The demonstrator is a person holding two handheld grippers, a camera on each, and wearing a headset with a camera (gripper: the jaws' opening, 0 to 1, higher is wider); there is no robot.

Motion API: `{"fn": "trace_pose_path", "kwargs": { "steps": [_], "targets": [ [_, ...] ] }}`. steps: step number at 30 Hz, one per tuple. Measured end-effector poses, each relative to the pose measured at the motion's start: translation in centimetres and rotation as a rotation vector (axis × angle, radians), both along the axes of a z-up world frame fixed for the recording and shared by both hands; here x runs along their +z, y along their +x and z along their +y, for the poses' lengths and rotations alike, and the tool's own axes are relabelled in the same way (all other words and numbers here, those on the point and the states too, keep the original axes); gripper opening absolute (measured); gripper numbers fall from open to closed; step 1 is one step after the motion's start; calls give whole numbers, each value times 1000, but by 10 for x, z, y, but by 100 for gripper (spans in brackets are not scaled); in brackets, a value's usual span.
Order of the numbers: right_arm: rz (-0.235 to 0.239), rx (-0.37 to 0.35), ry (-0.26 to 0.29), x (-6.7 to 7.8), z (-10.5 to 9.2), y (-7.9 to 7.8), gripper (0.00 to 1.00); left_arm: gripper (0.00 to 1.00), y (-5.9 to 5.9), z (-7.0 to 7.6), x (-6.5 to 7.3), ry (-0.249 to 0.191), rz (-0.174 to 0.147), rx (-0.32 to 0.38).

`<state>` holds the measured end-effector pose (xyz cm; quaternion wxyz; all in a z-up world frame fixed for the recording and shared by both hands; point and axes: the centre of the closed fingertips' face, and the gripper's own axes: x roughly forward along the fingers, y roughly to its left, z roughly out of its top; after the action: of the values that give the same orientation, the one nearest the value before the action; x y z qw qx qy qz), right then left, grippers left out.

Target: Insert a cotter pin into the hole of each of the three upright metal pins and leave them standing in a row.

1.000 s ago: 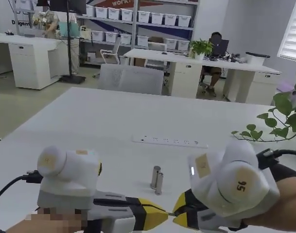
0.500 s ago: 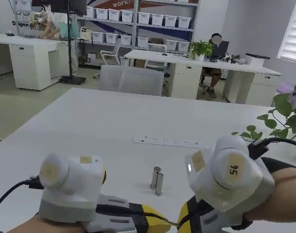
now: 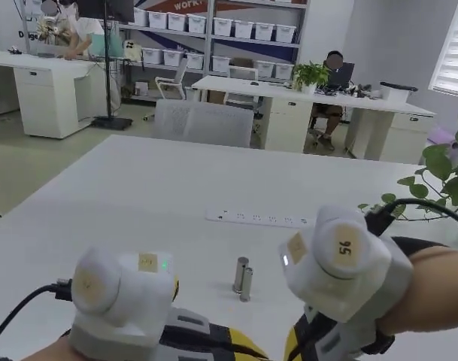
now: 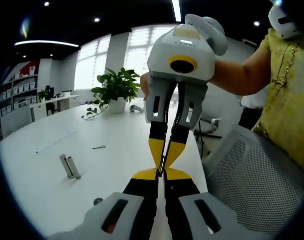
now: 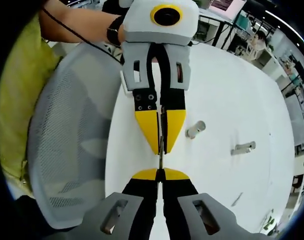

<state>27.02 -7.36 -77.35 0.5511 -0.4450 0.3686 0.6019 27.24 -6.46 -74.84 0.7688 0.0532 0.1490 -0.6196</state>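
A thin cotter pin (image 5: 160,160) sits at the centre of the right gripper view, held tip to tip: the right tongs (image 5: 159,173) from the bottom and the left tongs (image 5: 161,150) from the top are both closed on it. Lower centre of the head view, two metal pins (image 3: 242,277) stand upright, touching, on the white table (image 3: 176,188)
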Motion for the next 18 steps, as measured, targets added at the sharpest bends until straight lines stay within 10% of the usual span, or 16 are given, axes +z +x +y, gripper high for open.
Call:
{"fn": "trace_pose_path", "kwargs": {
  "steps": [4,18],
  "targets": [
    [32,-1,-29,-2,-3,-4,4,0,-2,-2,0,3,-2,-18],
    [6,-14,2,3,-4,1,6,0,0,-2,-4,-37,140,10]
  ]
}}
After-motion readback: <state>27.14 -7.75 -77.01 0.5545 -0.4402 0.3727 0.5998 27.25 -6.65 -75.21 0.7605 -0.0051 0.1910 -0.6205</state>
